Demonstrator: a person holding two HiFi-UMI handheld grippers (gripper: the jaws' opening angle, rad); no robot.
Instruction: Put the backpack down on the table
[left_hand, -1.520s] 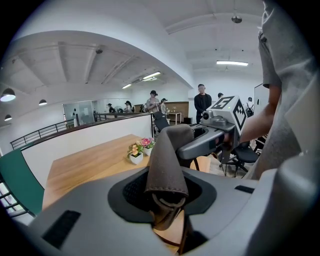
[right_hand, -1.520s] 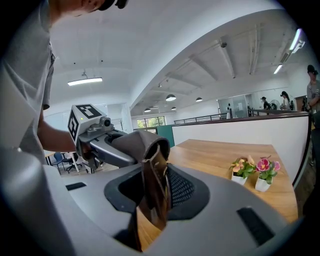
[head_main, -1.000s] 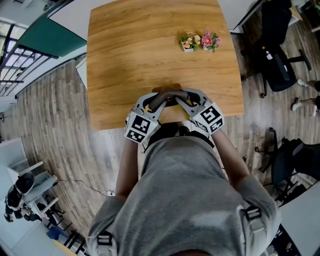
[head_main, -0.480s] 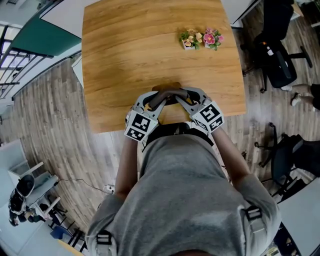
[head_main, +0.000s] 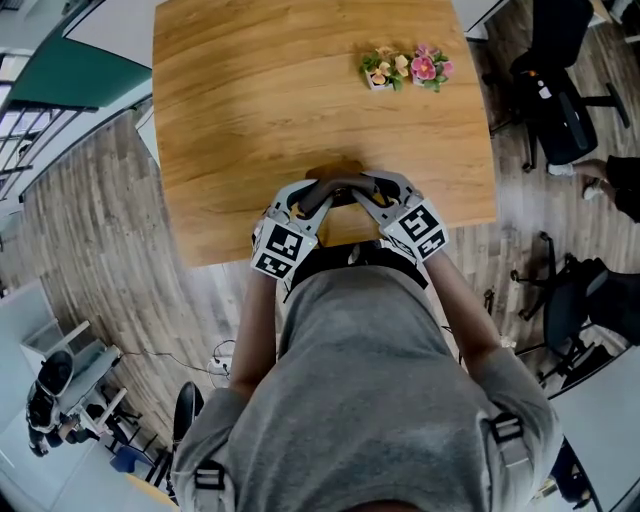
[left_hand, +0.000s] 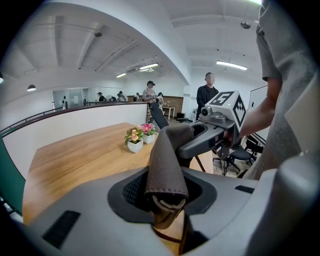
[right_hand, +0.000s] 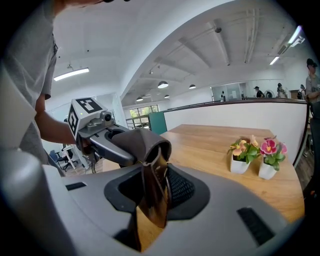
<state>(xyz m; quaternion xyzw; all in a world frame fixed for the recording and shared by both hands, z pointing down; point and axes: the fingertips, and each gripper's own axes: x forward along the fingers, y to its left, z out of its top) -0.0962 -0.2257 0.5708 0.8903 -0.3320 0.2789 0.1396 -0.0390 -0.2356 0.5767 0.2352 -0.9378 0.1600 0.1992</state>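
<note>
Both grippers grip the backpack's brown top handle (head_main: 337, 189) over the near edge of the wooden table (head_main: 250, 100). My left gripper (head_main: 314, 203) is shut on the handle's left end, my right gripper (head_main: 363, 199) on its right end. In the left gripper view the brown handle (left_hand: 167, 160) is folded and pinched between the jaws, with the right gripper (left_hand: 212, 136) just beyond. The right gripper view shows the handle (right_hand: 154, 187) clamped the same way and the left gripper (right_hand: 102, 137) opposite. The backpack's dark body (head_main: 345, 262) hangs below, mostly hidden by my arms and chest.
Two small white pots of flowers (head_main: 402, 72) stand at the table's far right. Black office chairs (head_main: 555, 110) are on the wooden floor to the right. A standing person (left_hand: 207, 95) and others are far off in the left gripper view.
Both grippers have sunk a little toward the table's near edge, still closed on the handle. The head view has shifted slightly over the table.
</note>
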